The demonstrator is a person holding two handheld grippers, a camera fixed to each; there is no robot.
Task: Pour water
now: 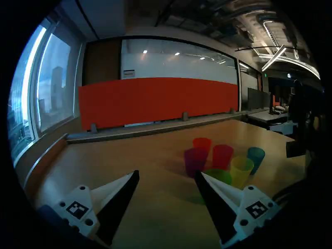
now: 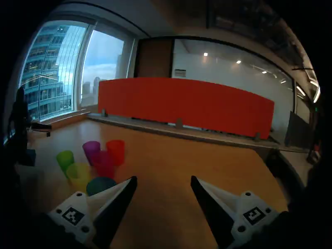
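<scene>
left tool [image 1: 166,173]: fingers spread wide, nothing between them, low over the desk [image 1: 157,216]. right tool [image 2: 163,178]: likewise wide apart and empty.

cups, six, translucent plastic, upright in a tight cluster on the desk. they sit at 1 o'clock from the left tool and at 10 o'clock from the right tool.

left gripper view, near to far:
- green cup [image 1: 218,176], partly behind that tool's finger
- yellow cup [image 1: 241,168]
- purple cup [image 1: 195,159]
- magenta cup [image 1: 222,155]
- teal cup [image 1: 255,157]
- red cup [image 1: 202,144]

contents: cannot tell, light too dim.

desk: broad, light wood.

room:
- red partition [image 1: 157,99] along the desk's far edge at 12 o'clock
- pale glazed wall [image 1: 178,62] above it
- tall windows [image 1: 52,83] at 9 o'clock, towers outside
- strip lights [image 1: 276,58] at 2 o'clock
</scene>
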